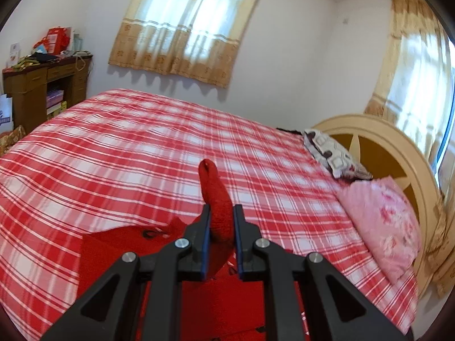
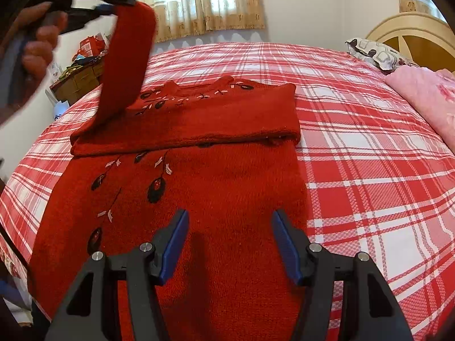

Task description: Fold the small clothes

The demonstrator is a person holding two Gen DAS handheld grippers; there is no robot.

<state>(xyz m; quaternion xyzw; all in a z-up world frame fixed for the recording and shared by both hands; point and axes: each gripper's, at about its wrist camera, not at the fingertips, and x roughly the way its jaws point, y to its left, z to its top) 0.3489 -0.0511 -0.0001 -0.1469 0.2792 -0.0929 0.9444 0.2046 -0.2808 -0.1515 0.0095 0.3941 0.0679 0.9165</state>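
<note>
Left gripper: black two-finger left gripper (image 1: 221,216) with blue pads is clamped on the cuff end of the red knit sleeve (image 1: 216,199); sleeve end sticks out past the fingertips. In the right wrist view the same gripper (image 2: 109,4) sits high at upper left, held by a hand (image 2: 39,42), motion-blurred.
Sleeve: lifted off the bed, runs down from the left gripper (image 2: 122,65) to the shoulder of the garment, taut and slanted.
Garment: red knit sweater with black and pale embroidered leaf sprigs (image 2: 199,199) lies flat on the bed, directly ahead of and under the right gripper. Far end is folded; other sleeve lies across the chest as a horizontal band (image 2: 193,125), collar beyond it.
Right gripper: black right gripper (image 2: 230,241) with blue pads, jaws spread wide, nothing between them; hovers over the lower body of the sweater. Contact with the knit: cannot tell.
Surface: red-and-white plaid bedspread (image 2: 369,156) covers the bed, showing on both sides of the sweater.
Far right of both grippers: pink floral pillow (image 1: 384,227), grey patterned pillow (image 1: 332,156), cream round headboard (image 1: 378,130).
Far left: brown wooden desk (image 1: 37,85), cluttered on top.
</note>
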